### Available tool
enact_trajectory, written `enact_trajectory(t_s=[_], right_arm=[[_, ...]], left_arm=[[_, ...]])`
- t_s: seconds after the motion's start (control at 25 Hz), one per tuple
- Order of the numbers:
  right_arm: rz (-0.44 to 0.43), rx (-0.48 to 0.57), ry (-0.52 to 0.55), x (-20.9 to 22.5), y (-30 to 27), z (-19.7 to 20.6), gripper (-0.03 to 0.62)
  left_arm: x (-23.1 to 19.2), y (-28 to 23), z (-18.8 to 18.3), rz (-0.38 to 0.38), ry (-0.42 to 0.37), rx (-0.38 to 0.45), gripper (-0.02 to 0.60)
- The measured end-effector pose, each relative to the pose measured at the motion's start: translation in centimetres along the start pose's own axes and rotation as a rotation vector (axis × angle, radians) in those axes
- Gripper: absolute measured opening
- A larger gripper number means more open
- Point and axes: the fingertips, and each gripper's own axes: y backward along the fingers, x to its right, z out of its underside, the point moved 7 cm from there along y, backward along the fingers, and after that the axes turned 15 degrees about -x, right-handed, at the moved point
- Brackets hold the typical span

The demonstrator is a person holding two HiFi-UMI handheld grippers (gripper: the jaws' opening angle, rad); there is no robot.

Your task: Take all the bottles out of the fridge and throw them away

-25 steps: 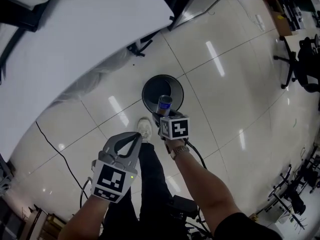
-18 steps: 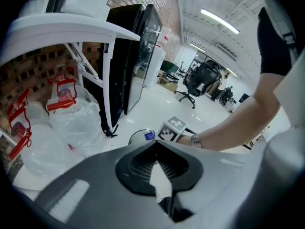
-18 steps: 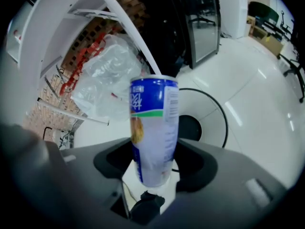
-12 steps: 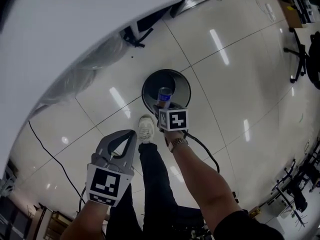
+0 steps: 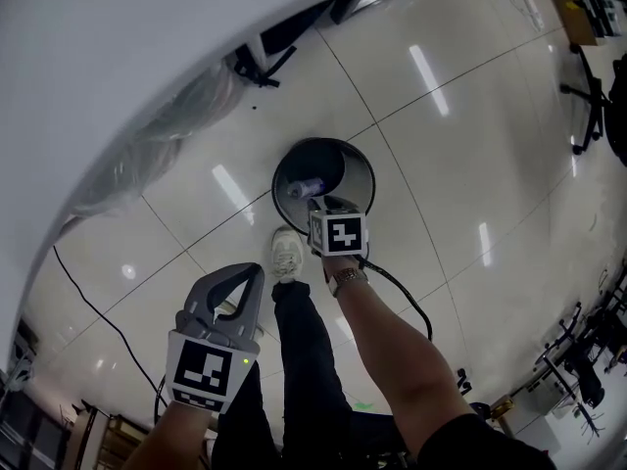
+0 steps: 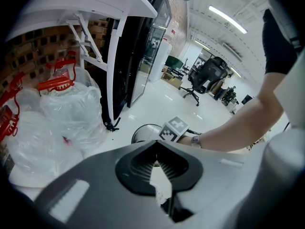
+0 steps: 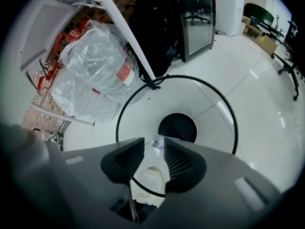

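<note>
holding the right gripper [image 5: 318,204] above the black bin [image 5: 348,164] in head view, bottle [image 5: 302,188] lying loose inside. showing, in left gripper view, the left gripper [image 6: 153,144] pinched shut, empty. showing, in right gripper view, jaws just narrowed yet apart, gripping nothing.

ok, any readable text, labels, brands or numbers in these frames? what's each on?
No text can be read anywhere.
Bottle in the bin: label too blurred to read.
Plastic bags: red markings, too blurred to read.
Marker cube: black-and-white square pattern only, no letters or digits.
</note>
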Motion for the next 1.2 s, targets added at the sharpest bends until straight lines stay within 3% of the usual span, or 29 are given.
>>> enact_trajectory(t_s=[0.12,0.52,1.2], right_arm=[[-0.001,0.005,0.003,-0.2,0.7,0.4,0.127],[-0.024,0.024,0.043,-2.4,4.5,1.8,0.127],[-0.086,0.188,0.188,-8.2,21.9,2.9,0.127]], left_arm=[[0.2,0.5,-0.8,0.000,0.026,0.027,0.003],[0.8,3.6,-1.7,-0.024,-0.001,0.054,0.003],[5.3,15.7,-4.5,-0.152,-0.066,0.146,0.003]])
